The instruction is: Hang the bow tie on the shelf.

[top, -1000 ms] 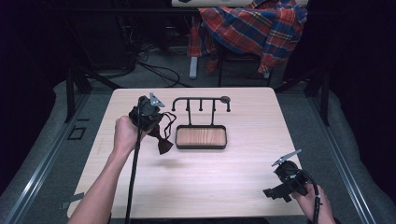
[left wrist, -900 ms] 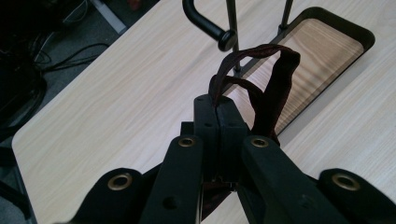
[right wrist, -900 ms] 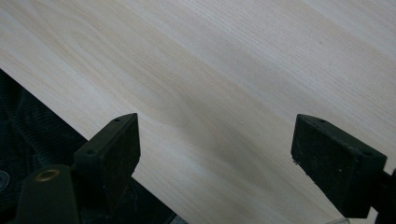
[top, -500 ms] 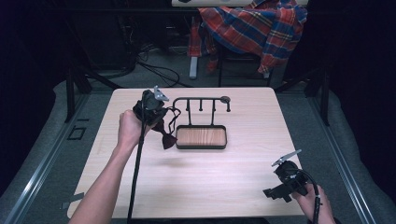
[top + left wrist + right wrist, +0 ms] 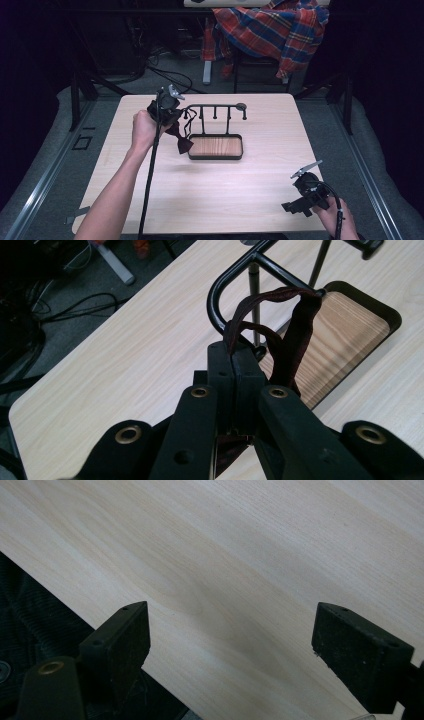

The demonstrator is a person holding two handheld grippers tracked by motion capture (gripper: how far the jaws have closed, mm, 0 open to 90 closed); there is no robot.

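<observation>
Left gripper (image 5: 234, 371), clenched on bow tie (image 5: 183, 142), has carried its strap (image 5: 280, 315) onto rack (image 5: 216, 111); we judge hanging near. Right gripper (image 5: 230, 645) released.

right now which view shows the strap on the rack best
The left gripper view: the dark strap loops over the black rack, pinched in the left gripper. The high view shows it small; the right gripper view shows table.

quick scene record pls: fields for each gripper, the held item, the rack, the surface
left gripper: shut on the strap of a dark red bow tie, at the rack's left end
right gripper: open, holding nothing, over the table's near right corner
rack: black hook rail standing on a wood-floored tray
bow tie strap: looped over the rail's bent end
surface: light wood table
</observation>
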